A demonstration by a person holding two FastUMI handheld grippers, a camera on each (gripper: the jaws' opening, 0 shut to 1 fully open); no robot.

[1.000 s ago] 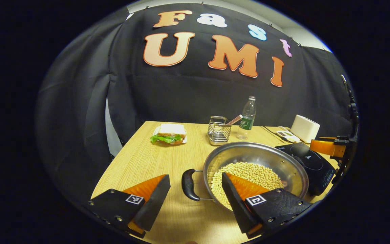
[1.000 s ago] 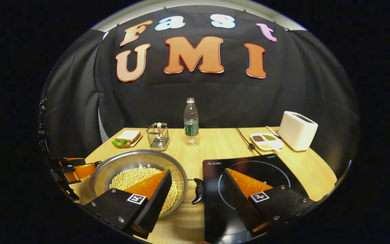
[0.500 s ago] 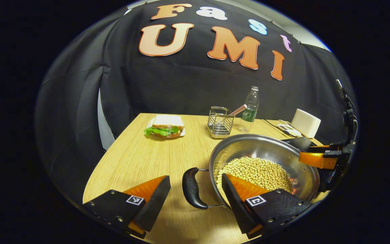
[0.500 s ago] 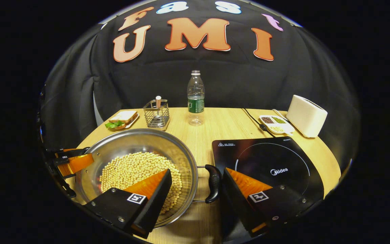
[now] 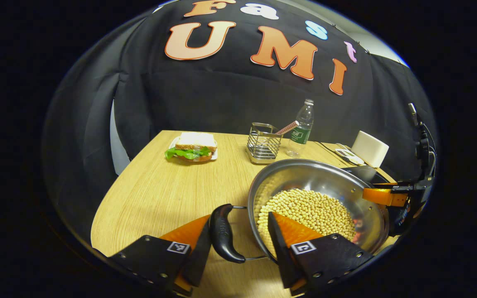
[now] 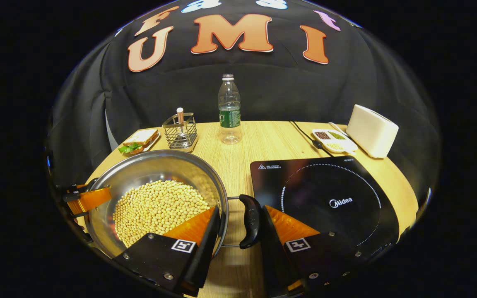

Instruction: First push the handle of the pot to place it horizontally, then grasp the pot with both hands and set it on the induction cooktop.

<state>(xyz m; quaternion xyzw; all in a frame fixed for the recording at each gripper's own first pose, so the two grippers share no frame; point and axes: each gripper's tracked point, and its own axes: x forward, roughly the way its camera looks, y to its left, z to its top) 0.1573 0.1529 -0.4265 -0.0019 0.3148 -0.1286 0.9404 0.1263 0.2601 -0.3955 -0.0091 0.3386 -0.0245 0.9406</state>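
cooktop mostly hidden behind pot, tray contents too small

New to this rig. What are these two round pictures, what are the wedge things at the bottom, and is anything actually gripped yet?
No robot arm here: a person carries a two-finger gripper in each hand, and each carries a fisheye camera looking along its own fingers.

In the left gripper view, the wedges are the left gripper. In the right gripper view, they are the right gripper.

On the wooden table stands a steel pot of beans, with the black induction cooktop beside it. Behind it are a sandwich, a wire basket, a water bottle, a small tray and a white toaster.

Each gripper straddles one black pot handle: the left one and the right one. The jaws are open, and nothing looks clamped yet.
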